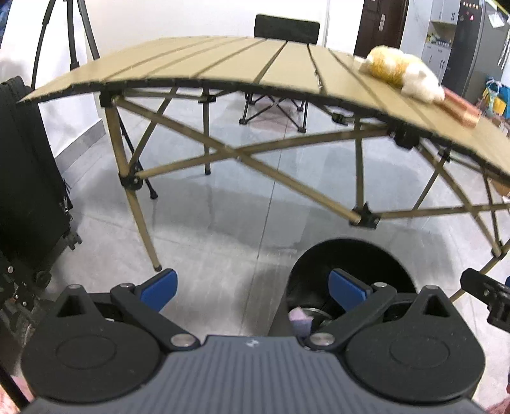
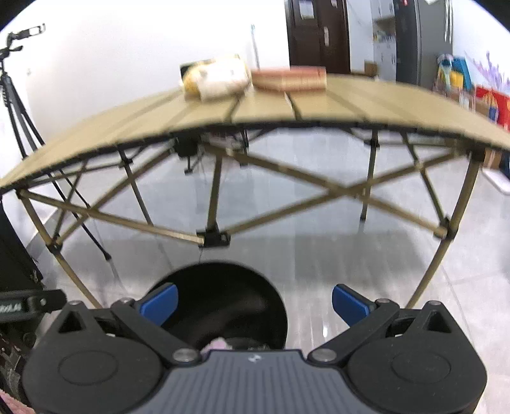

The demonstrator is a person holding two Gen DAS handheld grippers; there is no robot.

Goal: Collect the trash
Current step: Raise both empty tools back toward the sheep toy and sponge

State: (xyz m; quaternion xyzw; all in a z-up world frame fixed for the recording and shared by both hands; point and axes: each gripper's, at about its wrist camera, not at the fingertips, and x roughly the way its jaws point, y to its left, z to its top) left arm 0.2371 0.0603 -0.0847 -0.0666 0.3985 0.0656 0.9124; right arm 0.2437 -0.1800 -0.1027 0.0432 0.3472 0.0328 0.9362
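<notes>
A black round trash bin (image 1: 350, 254) stands on the floor in front of the folding table, and shows again as the bin (image 2: 223, 280) in the right wrist view. Pale pink and purple scraps (image 1: 299, 318) lie at its bottom, seen also as pink scraps (image 2: 218, 344). My left gripper (image 1: 253, 291) is open and holds nothing; its right finger hangs over the bin's mouth. My right gripper (image 2: 255, 304) is open and empty too, its left finger over the bin. On the tan slatted table (image 1: 223, 63) lie a white-and-yellow plush toy (image 1: 401, 71) and a copper-coloured cylinder (image 1: 460, 106).
A black folding chair (image 1: 287, 30) stands behind the table, a tripod (image 1: 68, 35) at the far left and a black case (image 1: 28, 175) beside it. The table's crossed legs (image 1: 239, 153) stand over grey tiled floor (image 1: 207, 223). A fridge and shelves fill the right background.
</notes>
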